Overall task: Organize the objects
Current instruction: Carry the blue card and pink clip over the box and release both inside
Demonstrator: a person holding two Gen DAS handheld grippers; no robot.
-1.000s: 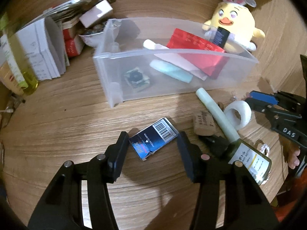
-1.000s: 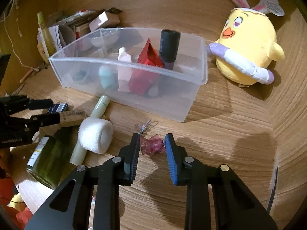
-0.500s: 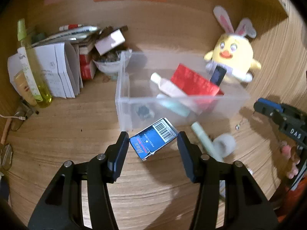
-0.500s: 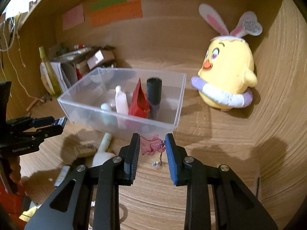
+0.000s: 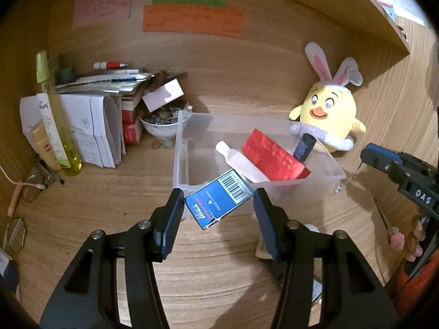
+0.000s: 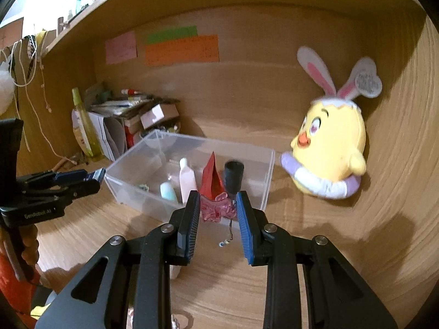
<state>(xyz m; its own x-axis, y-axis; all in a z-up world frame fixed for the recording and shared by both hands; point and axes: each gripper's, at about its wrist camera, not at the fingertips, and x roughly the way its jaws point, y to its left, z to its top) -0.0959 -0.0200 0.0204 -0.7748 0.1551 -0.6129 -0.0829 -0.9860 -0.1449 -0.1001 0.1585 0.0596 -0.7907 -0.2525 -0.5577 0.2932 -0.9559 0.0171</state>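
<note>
My left gripper (image 5: 218, 201) is shut on a small blue box with a barcode (image 5: 219, 198), held in the air just in front of the clear plastic bin (image 5: 179, 150). In the bin lie a red packet (image 5: 274, 156), a white bottle (image 5: 238, 161) and a black cylinder (image 5: 303, 146). My right gripper (image 6: 216, 208) is shut on a pink translucent charm (image 6: 216, 209) with a thin cord hanging below it, lifted before the bin's (image 6: 266, 189) near wall. From each wrist view the other gripper shows at the side: the left gripper (image 6: 93, 178), the right gripper (image 5: 370, 156).
A yellow plush chick with rabbit ears (image 5: 326, 115) sits right of the bin. A stack of papers and boxes (image 5: 109, 104), a glass bowl (image 5: 162, 126) and a yellow-green spray bottle (image 5: 55, 126) stand at the back left. Glasses (image 5: 16, 233) lie at the left edge.
Both grippers have risen from the desk with their objects, the blue box and the pink charm. The views now tilt up and show the back wall with coloured notes.
</note>
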